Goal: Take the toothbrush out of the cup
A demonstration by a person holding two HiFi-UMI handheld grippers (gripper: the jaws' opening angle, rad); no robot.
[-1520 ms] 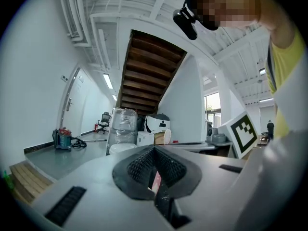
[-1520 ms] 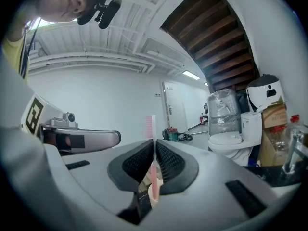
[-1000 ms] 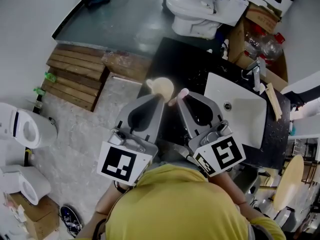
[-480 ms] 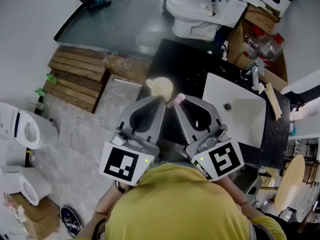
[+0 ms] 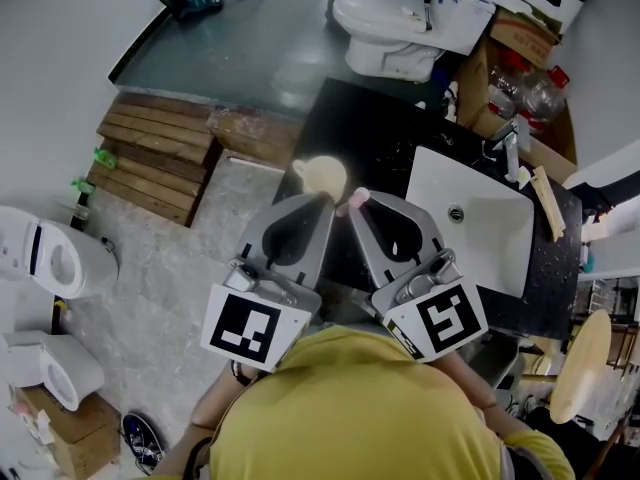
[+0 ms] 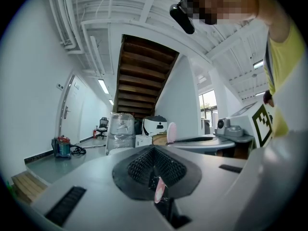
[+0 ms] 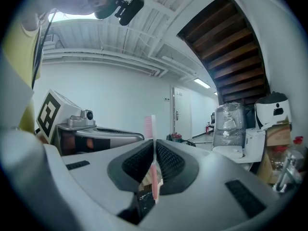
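In the head view my two grippers are held side by side above the black counter (image 5: 385,148). A cream cup (image 5: 322,175) with a small handle sits at the tip of my left gripper (image 5: 321,199). That gripper (image 6: 154,150) is shut, and a thin pale sliver of the cup (image 6: 159,190) is pinched between its jaws. My right gripper (image 5: 352,208) is shut on a pink toothbrush (image 5: 357,200). In the right gripper view the toothbrush (image 7: 153,170) stands upright out of the shut right gripper (image 7: 154,143). The brush is clear of the cup, to its right.
A white sink (image 5: 500,253) with a faucet (image 5: 512,144) is set in the counter at right. A white toilet (image 5: 385,28), boxes and plastic bottles (image 5: 530,86) stand behind. A wooden pallet (image 5: 150,148) and another toilet (image 5: 60,258) are on the floor at left.
The right gripper with the toothbrush has drawn back slightly toward me, lower in the head view. The left gripper and cup have barely shifted.
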